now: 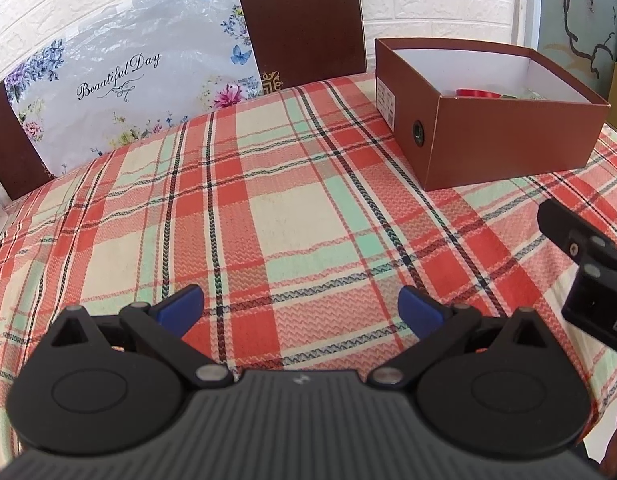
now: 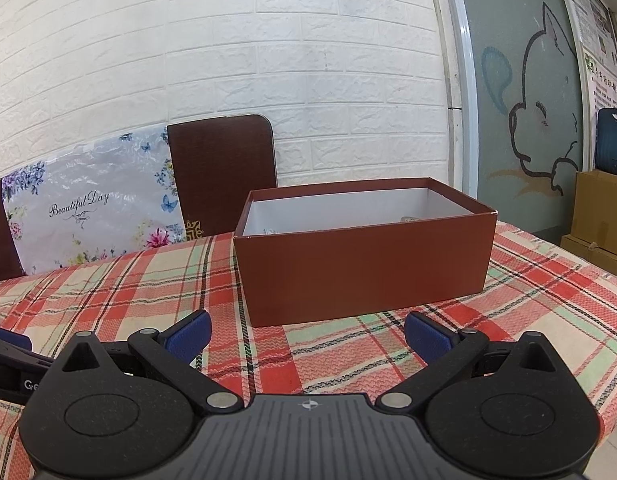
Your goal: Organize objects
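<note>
An open brown cardboard box with a white inside stands on the plaid tablecloth at the right; a red object and some pale items lie in it, mostly hidden by the wall. In the right wrist view the box stands straight ahead, its contents hidden. My left gripper is open and empty, low over bare cloth. My right gripper is open and empty, just in front of the box. The right gripper's body shows at the left wrist view's right edge.
The table has a red, cream and green plaid cloth. Two dark brown chair backs stand behind the far edge, with a floral "Beautiful Day" plastic bag leaning between them. Cardboard cartons stand by the wall at right.
</note>
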